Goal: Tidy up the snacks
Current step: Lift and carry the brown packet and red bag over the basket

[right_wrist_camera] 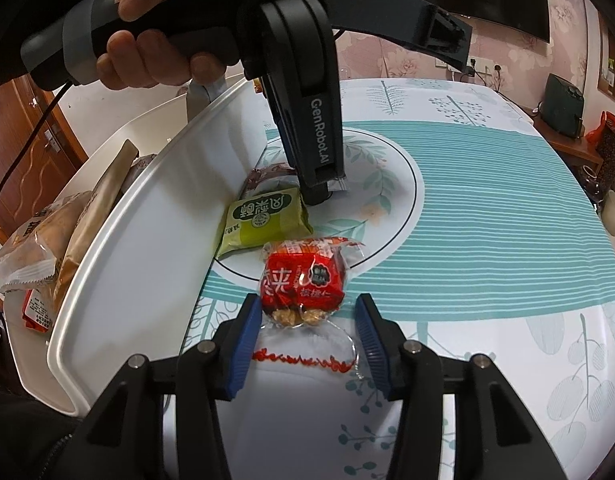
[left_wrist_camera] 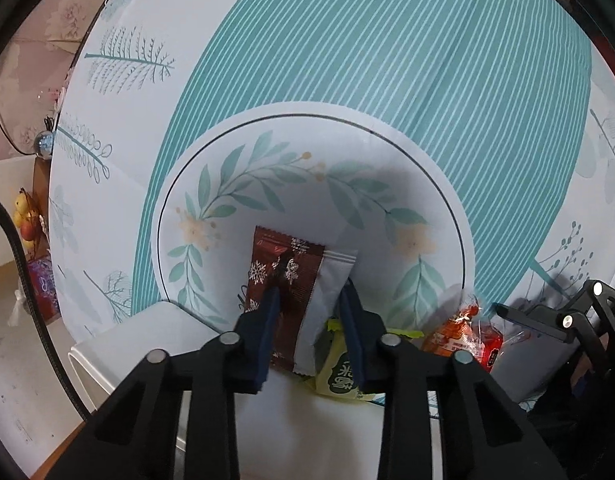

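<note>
Left gripper (left_wrist_camera: 311, 312): pointed steeply down, blue pads pressed on a packet.
Left hand (right_wrist_camera: 147, 40): wrapped round the gripper's grey handle.
Right gripper (right_wrist_camera: 307, 340): angled down, jaws parted, pads clear of contact.

A tablecloth (left_wrist_camera: 387, 60) covers the counter, teal with thin white stripes and a white round of printed leaves lying under and ahead of the left fingers (left_wrist_camera: 267, 320). Far left of them, past the counter's edge, hang a silver ball (left_wrist_camera: 44, 142) and a cluster of yellow and red fruit ornaments (left_wrist_camera: 25, 216), with a purple box (left_wrist_camera: 41, 280) below. Pink floral wallpaper (right_wrist_camera: 387, 52) stands well beyond the right fingers (right_wrist_camera: 243, 344), bearing wall sockets (right_wrist_camera: 483, 65). Far to their right a dark appliance (right_wrist_camera: 563, 108) sits on a wooden side table (right_wrist_camera: 567, 148); far left is a wooden door (right_wrist_camera: 31, 152).
</note>
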The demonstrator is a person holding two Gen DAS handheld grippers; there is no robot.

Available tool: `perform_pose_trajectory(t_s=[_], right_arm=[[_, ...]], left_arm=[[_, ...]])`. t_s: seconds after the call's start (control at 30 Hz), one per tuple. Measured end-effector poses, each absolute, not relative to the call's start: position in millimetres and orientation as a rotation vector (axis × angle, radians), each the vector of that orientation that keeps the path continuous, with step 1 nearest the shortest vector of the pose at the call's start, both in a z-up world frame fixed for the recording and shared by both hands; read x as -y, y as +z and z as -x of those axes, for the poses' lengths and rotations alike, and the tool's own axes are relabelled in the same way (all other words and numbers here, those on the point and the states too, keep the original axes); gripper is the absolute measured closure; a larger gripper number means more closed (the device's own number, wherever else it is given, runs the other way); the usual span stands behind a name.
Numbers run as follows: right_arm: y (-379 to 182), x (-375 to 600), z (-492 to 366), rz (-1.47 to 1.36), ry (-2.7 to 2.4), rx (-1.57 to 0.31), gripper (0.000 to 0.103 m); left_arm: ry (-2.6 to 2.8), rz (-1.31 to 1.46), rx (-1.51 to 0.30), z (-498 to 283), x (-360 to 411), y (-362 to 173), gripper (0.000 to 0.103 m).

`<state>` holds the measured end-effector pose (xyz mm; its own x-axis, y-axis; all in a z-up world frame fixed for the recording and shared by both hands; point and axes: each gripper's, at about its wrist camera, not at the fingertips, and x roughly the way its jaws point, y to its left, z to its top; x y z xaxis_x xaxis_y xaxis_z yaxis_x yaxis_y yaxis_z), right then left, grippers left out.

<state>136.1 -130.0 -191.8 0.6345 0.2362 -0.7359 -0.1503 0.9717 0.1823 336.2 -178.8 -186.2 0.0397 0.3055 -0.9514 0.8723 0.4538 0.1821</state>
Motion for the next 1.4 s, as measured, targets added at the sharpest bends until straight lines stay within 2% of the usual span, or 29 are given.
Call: perform_pose_trajectory(t_s=[0.2,0.3,0.4,0.73,1.03,1.2,1.23,1.3,1.4], right_arm=[[-192,130,-136,-0.107,0.221,-0.856,0.055],[-192,131,-136,-0.106,0.22,-0.855,0.055],[-192,133,-136,-0.103,0.219,-0.854,0.055],[-192,133,-135,-0.105,0.219,-0.854,0.055],[-192,133,-135,-0.106,0.22,-0.854,0.055],[-192,132,-135,-0.107,0.22,-0.854,0.055],[-192,132,-135,-0.106,0.22,-0.854,0.055],[-192,132,-135,-0.106,0.22,-0.853,0.055],[-192,131,-135,-0.106,0.219,-0.853,0.055]], left_arm=[[-0.6,-1.067,-1.517,-334,179,-180,0.091],[-0.599,-1.064,-1.511,-333,180,-176,0.091],[-0.591,-1.062,-1.512,-334,179,-173,0.088],[-0.523,-1.063,-1.519,-350,172,-175,0.049],[-0.5,-1.026,-1.606,-363,167,-190,0.041],[-0.497,-1.003,-1.627,-372,164,-193,0.041],[-0.495,-1.0,-1.63,-371,164,-193,0.044],[-0.508,-0.941,-1.669,-373,161,-193,0.056],[-0.504,-0.924,-1.677,-375,159,-193,0.058]])
